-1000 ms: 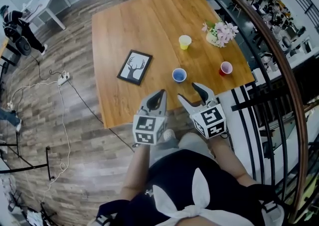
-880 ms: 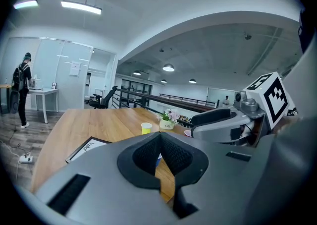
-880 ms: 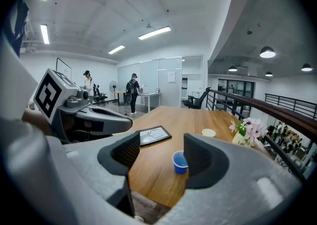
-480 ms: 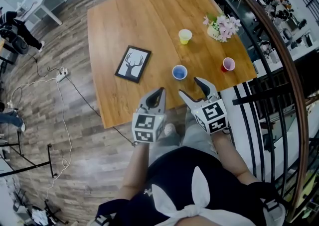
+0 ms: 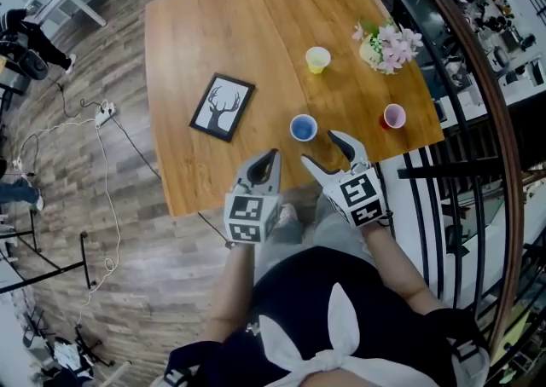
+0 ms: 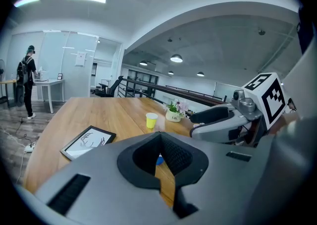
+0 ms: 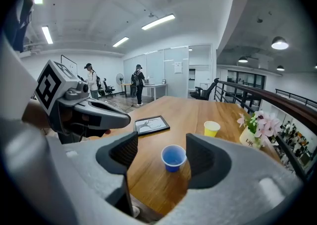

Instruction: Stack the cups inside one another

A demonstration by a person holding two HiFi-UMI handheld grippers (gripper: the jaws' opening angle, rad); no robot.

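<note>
The blue cup (image 5: 304, 128) sits upright near the front edge of the surface (image 5: 230, 27), closest of the three. That's probably why it's the first pick. The yellow cup (image 5: 317, 59) is further back and the red one (image 5: 392, 116) (pinkish inside, hard to say from up here) is off to the right, all well apart, so nothing's nested yet. The right gripper (image 5: 320, 148) hovers just short of the blue cup and lined up on it, with its jaws wide and opening. The cup is framed between them but ahead of the pads, so nothing's touched. The left gripper (image 5: 271, 159) hangs beside it with its jaws pressed together and empty. The picture frame (image 5: 222, 107) and flower pot (image 5: 388, 44) are out of the way.
</note>
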